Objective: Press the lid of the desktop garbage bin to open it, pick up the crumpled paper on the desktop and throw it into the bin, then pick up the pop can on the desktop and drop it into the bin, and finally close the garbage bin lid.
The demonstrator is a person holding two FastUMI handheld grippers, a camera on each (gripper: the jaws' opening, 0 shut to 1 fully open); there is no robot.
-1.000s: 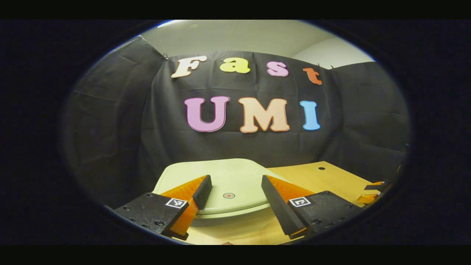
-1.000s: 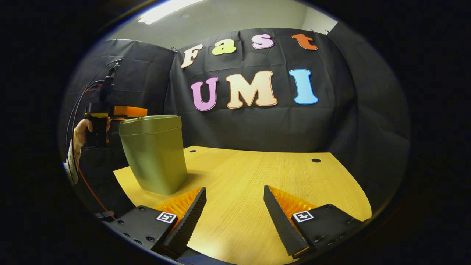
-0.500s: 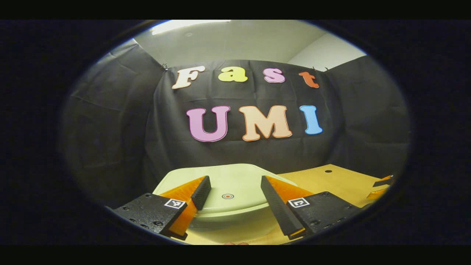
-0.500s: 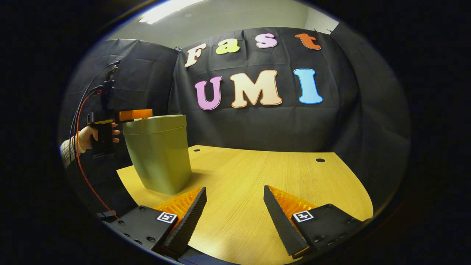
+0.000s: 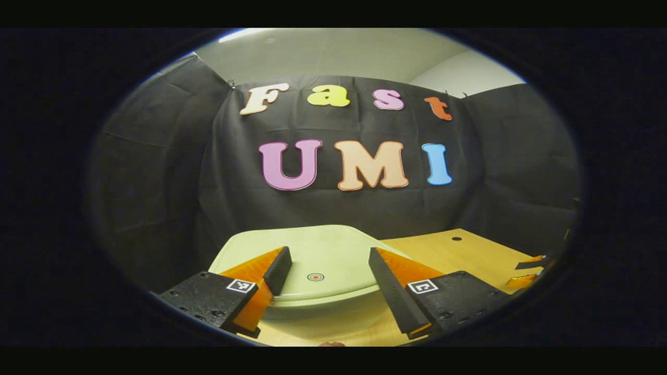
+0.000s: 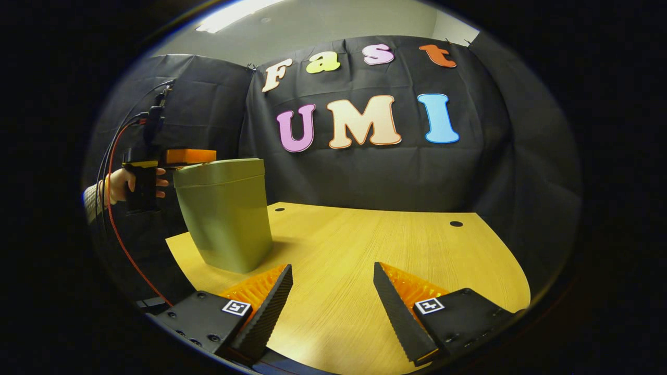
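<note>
Two grippers in play, both with jaws spread wide and holding nothing. Left gripper (image 5: 325, 260) hangs low over the bin (image 6: 225, 216), jaws straddling the lid (image 5: 318, 247) from the near edge; lid lies flat and closed, pale green, with a small round red mark (image 5: 316, 277) sitting between the jaws, slightly nearer the left one. Whether the jaws touch the lid cannot be told from the left gripper view. Right gripper view shows the same gripper side-on at the bin's top rim on its far left, held by a hand (image 6: 121, 183) with cables trailing up. Bin stands upright on the wooden bench (image 6: 365, 250) near its left back corner. Right gripper (image 6: 332, 271) is well apart from the bin, above bare bench, the bin just beyond its left jaw. Black cloth (image 6: 365, 172) backs the bench.
</note>
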